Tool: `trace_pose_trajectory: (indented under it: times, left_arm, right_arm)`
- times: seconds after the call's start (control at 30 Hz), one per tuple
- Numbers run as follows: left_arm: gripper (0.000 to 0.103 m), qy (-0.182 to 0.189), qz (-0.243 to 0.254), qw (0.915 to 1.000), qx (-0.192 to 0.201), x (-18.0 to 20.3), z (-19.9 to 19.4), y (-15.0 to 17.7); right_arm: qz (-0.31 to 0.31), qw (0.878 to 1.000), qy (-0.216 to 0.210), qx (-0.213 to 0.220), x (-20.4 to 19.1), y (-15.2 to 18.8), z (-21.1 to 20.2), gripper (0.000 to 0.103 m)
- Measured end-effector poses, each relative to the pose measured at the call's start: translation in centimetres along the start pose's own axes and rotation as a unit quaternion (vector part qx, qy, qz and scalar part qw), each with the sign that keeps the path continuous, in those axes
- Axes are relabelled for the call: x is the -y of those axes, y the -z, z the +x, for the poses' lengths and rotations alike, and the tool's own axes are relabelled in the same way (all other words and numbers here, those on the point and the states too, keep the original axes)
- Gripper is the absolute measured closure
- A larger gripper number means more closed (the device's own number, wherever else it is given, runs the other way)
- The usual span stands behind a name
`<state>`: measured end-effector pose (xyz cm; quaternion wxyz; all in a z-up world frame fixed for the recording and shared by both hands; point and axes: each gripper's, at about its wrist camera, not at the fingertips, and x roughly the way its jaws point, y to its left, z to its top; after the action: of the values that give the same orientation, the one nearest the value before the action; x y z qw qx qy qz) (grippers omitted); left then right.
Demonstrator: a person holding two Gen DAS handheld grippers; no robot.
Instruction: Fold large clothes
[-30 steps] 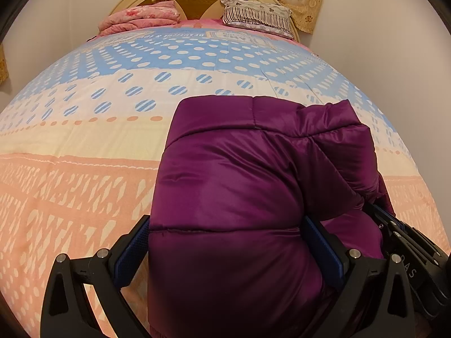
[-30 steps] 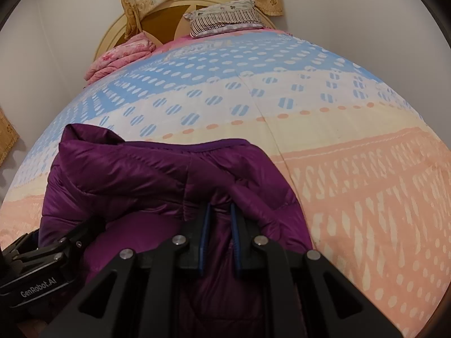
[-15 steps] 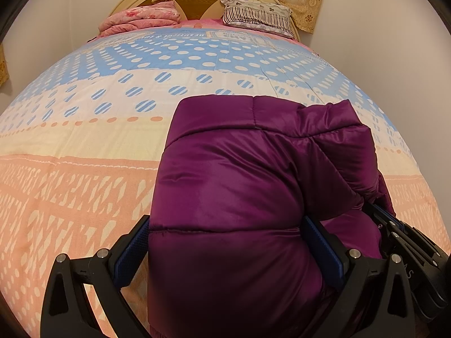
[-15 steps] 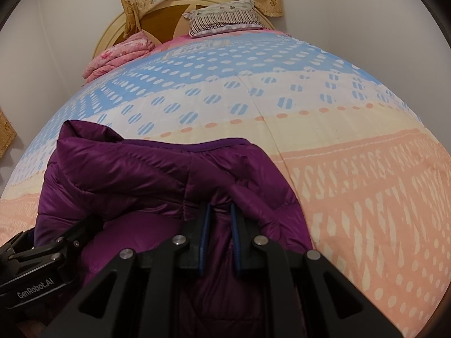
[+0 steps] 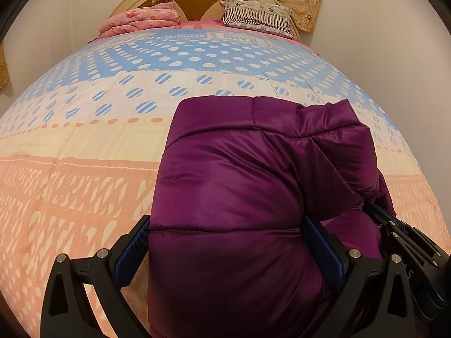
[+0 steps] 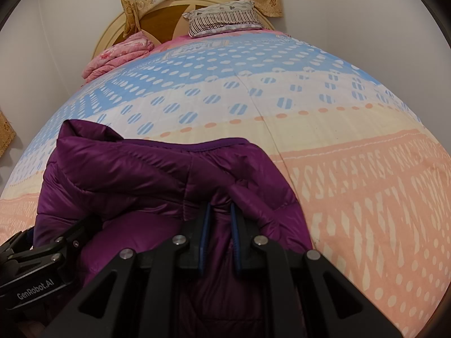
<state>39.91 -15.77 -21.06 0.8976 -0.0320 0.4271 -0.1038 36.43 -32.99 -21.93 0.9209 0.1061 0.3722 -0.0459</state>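
A purple puffer jacket (image 5: 242, 186) lies bunched on the near part of the bed; it also shows in the right wrist view (image 6: 146, 180). My left gripper (image 5: 225, 225) has its jaws wide apart, with a thick fold of the jacket filling the gap between the blue pads (image 5: 132, 248). My right gripper (image 6: 220, 219) is shut on a narrow fold of the jacket at its right side. Each gripper shows at the edge of the other's view: the right gripper (image 5: 406, 242) and the left gripper (image 6: 42, 256).
The bed (image 5: 84, 169) has a quilt with blue, cream and orange dotted bands. A folded pink blanket (image 5: 141, 22) and a striped pillow (image 5: 256, 17) lie by the round headboard. White walls stand close on both sides.
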Motion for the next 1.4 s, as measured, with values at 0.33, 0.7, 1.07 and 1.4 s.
trace_pose_trajectory:
  times: [0.33, 0.7, 1.07, 1.4]
  left_arm:
    - [0.001, 0.076, -0.006, 0.9971, -0.004, -2.7, -6.2, 1.5]
    - [0.001, 0.138, -0.014, 0.9904, -0.007, -4.7, -6.4, 6.8]
    - [0.067, 0.134, 0.073, 0.9869, 0.052, -1.0, -9.6, 6.1]
    - [0.07, 0.094, 0.098, 0.9825, 0.128, -4.4, -18.0, 5.4]
  right_arm:
    - [0.035, 0.997, -0.059, 0.023, 1.8, 0.2, -3.8, 0.05]
    - [0.056, 0.996, -0.074, 0.003, 5.2, 4.7, -5.7, 0.022]
    - [0.071, 0.979, -0.19, -0.011, 4.7, 5.5, -5.3, 0.079]
    - [0.057, 0.963, -0.263, 0.035, -1.2, 5.1, -9.7, 0.083]
